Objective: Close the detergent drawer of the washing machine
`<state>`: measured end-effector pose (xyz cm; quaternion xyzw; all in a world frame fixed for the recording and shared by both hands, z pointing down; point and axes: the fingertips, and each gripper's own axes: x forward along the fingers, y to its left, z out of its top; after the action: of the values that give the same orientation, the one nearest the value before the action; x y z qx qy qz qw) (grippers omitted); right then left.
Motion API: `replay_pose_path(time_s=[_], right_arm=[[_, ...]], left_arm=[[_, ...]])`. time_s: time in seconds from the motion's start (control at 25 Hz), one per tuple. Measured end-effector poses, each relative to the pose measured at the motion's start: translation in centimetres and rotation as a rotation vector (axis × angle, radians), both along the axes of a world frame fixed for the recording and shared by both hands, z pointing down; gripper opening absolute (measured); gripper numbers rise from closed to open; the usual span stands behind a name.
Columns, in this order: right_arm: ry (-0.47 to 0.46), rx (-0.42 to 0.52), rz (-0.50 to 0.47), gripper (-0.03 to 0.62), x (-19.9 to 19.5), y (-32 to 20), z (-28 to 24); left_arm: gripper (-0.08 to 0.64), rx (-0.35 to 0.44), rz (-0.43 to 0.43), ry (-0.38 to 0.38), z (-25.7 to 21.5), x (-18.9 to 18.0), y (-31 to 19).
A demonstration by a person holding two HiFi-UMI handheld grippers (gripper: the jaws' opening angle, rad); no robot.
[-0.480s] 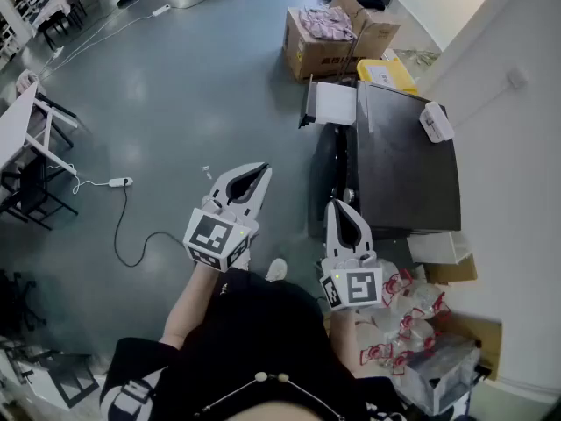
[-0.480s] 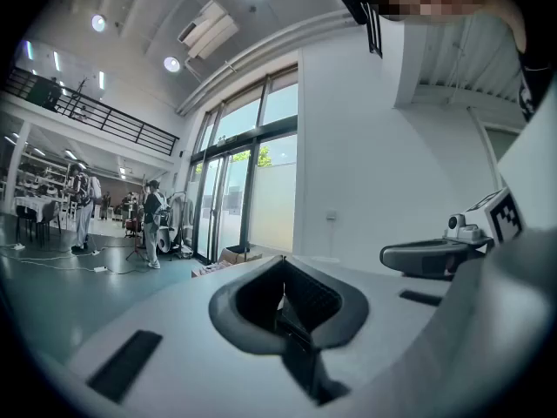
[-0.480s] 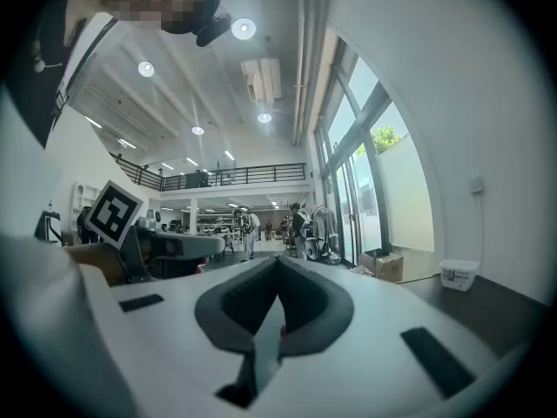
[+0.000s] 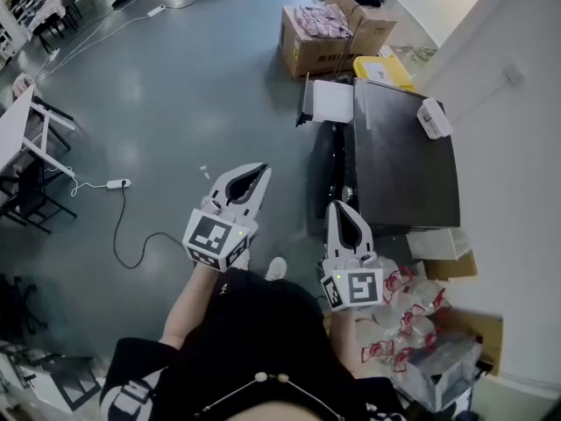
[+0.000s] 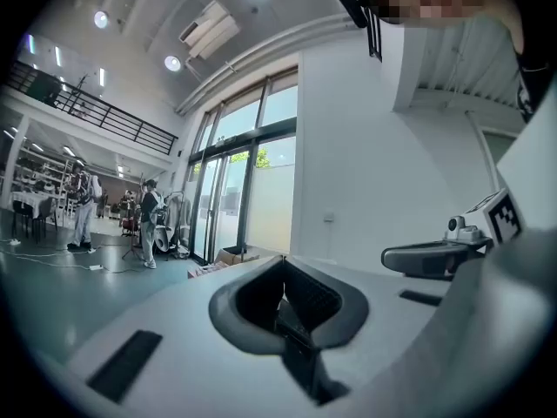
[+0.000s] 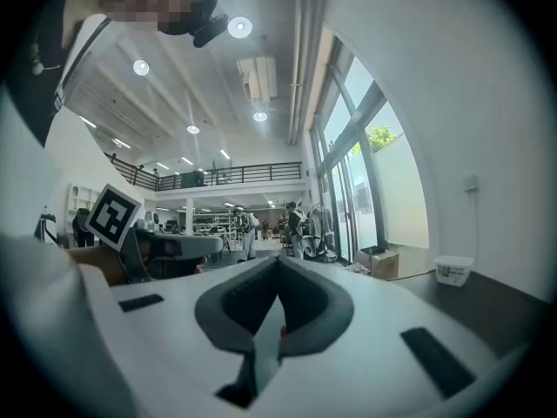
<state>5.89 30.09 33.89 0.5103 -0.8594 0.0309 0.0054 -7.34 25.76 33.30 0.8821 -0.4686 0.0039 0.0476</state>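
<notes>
The washing machine (image 4: 408, 160) has a dark top and stands at the right of the head view. Its white detergent drawer (image 4: 333, 102) sticks out at the machine's far left corner. My left gripper (image 4: 261, 171) hovers over the grey floor, left of the machine and well short of the drawer, its jaws together with nothing between them. My right gripper (image 4: 337, 206) is held at the machine's near left corner, also shut and empty. In the left gripper view my left gripper (image 5: 283, 259) points level into the hall. In the right gripper view the tips of my right gripper (image 6: 278, 258) meet.
A small white box (image 4: 436, 119) lies on the machine top. Cardboard boxes (image 4: 329, 29) and a yellow item (image 4: 384, 73) stand beyond the drawer. Bags (image 4: 412, 323) are piled at the lower right. A power strip with cable (image 4: 118, 183) lies on the floor at left.
</notes>
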Motion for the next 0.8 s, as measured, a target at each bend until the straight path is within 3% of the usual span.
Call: replay_pose_path(time_s=[0.36,0.48,0.8], right_arm=[[-0.055,-0.029,-0.039,0.003,0.4,0.1,0.2],[-0.058,-0.043,-0.050,0.010,0.9,0.3,0.5],[-0.046,-0.077,-0.088,0.046,3.5,1.2,2.0]], left_arm=[[0.009,-0.025,0.013,0.049,0.5,0.7,-0.3],[0.094,-0.041,0.018,0.055,0.8,1.2,-0.2],[0.101,-0.055,-0.024,0.070,1.9,2.4,1.0]])
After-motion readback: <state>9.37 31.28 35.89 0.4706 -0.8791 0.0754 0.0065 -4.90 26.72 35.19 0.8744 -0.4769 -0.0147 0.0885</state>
